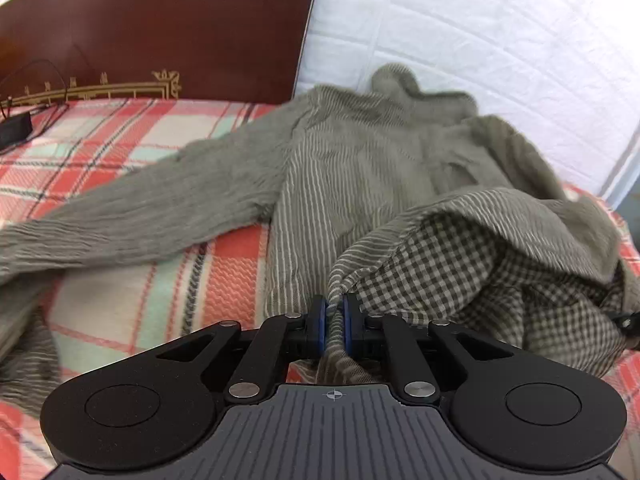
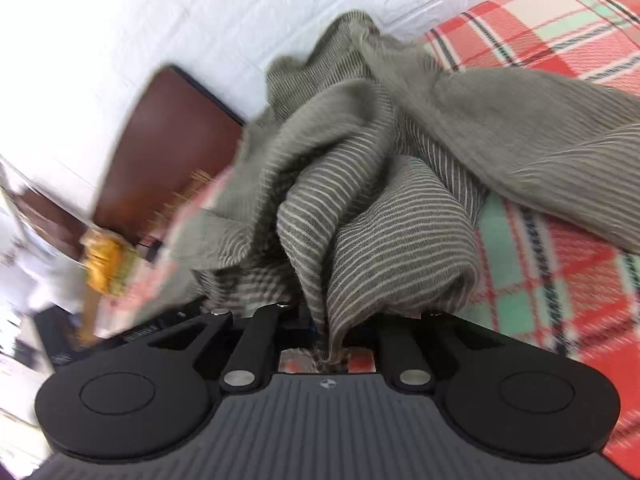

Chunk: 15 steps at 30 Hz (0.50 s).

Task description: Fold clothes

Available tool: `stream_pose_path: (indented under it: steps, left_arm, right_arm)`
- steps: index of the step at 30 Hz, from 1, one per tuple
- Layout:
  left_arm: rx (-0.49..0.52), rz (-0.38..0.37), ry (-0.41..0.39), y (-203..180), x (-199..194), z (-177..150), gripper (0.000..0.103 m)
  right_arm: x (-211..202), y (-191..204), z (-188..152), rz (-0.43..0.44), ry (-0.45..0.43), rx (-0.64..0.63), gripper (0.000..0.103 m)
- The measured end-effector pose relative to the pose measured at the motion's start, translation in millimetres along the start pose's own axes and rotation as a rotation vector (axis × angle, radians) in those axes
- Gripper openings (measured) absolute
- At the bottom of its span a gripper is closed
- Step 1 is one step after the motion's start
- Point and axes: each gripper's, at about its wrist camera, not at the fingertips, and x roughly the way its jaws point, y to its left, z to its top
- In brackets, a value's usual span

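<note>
A grey-green long-sleeved shirt of thin striped cloth (image 1: 360, 168) lies spread on a bed covered by a red, cream and mint plaid woven blanket (image 1: 132, 312). Its collar end points away toward the white quilted wall covering (image 1: 480, 40), and one sleeve stretches out to the left across the blanket. The near edge of the shirt is lifted and turned over, so a small dark-and-cream checked lining shows inside the fold.

The left gripper (image 1: 335, 316) is clamped on that lifted edge — its blue-padded fingers (image 1: 319, 320) stand close together with a thin ridge of striped cloth pinched between them, and the cloth runs on down behind the pads toward the gripper's body. The rest of the shirt lies ahead of and to the right of this grip.

In the right wrist view, which is blurred, the right gripper (image 2: 330, 332) is likewise closed on the shirt: a bunched pleat of striped cloth narrows into the gap between its fingers, and the pads themselves are hidden under the fabric. From there the shirt billows up and away in heavy folds, with a plain grey-green sleeve running off to the right over the blanket.

A dark red-brown glossy wooden headboard with gold trim (image 1: 180, 32) stands beyond the bed — a small black box with cables (image 1: 14, 130) rests near it on the blanket.
</note>
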Motion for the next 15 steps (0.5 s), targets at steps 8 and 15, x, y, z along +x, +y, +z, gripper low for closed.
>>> stream_pose_path:
  steps: [8,15]
  left_arm:
    - [0.063,-0.038,-0.045,-11.0,-52.2,3.7,0.005]
    - [0.107,-0.030,-0.007,-19.5,-56.8,-16.9,0.010]
  right_arm:
    - [-78.7,-7.3,-2.4,0.059,0.081,0.006,0.008]
    - [-96.5,-12.2,-32.3,-0.034,0.153,-0.049,0.009]
